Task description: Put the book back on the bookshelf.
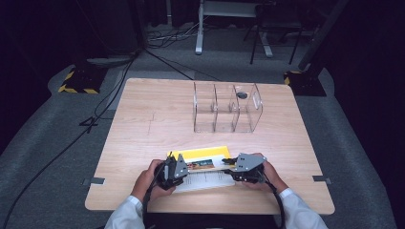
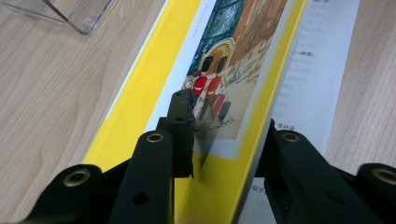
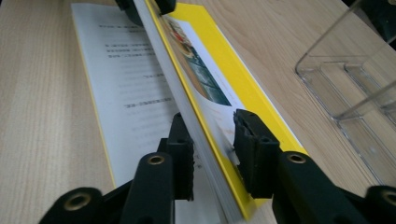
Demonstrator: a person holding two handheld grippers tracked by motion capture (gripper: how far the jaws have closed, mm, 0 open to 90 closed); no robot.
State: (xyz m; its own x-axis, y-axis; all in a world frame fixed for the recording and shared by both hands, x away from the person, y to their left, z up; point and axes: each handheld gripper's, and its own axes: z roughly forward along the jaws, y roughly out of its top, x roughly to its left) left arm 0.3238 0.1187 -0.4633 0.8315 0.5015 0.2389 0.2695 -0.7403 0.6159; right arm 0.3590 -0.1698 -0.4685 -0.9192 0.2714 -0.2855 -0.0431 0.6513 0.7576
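High view: we find the yellow book [image 1: 203, 164] near the front edge of the wooden table [image 1: 153, 119], lying open between our two grippers, with a white printed page [image 1: 205, 180] flat on the side nearest us. The yellow cover with its painted picture [image 2: 219, 70] stands lifted from that page.

At the book's left end, our left gripper [image 1: 177, 168] has its jaws on either side of the raised cover and the pages behind it; in the left gripper view one pad lies against the pictured face and the other jaw sits behind the edge, so we read it as pinching the cover.

At the right end, our right gripper [image 1: 234, 167] straddles the same lifted stack. In the right gripper view the jaws stand to either side of it, but we cannot tell whether both pads press.

Both our hands are low over the table, wrists turned inward so the grippers point at each other, white sleeves entering from below.

Farther back stands a clear divided organizer [image 1: 227, 107], well apart from the book.
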